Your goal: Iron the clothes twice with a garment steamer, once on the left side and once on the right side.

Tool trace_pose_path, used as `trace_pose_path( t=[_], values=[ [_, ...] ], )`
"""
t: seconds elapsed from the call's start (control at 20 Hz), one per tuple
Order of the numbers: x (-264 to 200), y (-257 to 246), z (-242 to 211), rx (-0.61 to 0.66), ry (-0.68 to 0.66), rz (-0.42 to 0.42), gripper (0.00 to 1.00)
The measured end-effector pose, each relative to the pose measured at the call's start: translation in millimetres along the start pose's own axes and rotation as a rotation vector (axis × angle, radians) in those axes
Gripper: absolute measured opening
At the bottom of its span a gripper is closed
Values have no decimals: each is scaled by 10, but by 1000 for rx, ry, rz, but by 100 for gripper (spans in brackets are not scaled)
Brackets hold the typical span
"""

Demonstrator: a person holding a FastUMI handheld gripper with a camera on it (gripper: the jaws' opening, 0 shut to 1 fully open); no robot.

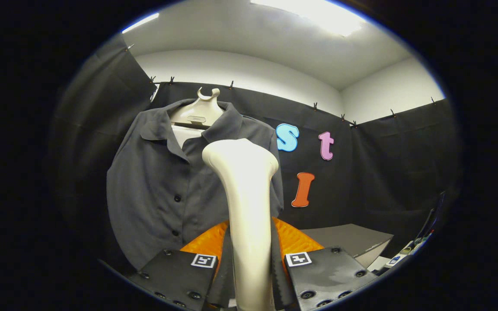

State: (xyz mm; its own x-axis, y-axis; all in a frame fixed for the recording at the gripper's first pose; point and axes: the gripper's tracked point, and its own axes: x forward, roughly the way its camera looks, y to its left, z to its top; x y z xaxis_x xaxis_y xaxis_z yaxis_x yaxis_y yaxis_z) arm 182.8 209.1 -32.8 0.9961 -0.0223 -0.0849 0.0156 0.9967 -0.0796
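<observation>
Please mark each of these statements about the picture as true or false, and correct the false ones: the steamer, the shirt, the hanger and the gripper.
1. The gripper is shut on the garment steamer, one finger on each side of its handle. True.
2. The shirt lies folded on a table. False: it hangs on a hanger in front of the black cloth wall.
3. The steamer's head is in front of the shirt, to the right of the row of buttons. True.
4. The shirt is white. False: it is dark grey.
5. The shirt's collar is open, with the hanger's pale neck showing in it. True.
</observation>
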Motion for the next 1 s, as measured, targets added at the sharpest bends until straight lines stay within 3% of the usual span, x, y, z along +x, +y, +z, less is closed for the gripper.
trace_pose_path(
  t=[0.25,0.7,1.0],
  values=[
    [126,223,-40,29,-1,20,44],
    [543,157,-592,28,81,4,44],
    [464,99,-983,12,124,-17,44]
  ],
)
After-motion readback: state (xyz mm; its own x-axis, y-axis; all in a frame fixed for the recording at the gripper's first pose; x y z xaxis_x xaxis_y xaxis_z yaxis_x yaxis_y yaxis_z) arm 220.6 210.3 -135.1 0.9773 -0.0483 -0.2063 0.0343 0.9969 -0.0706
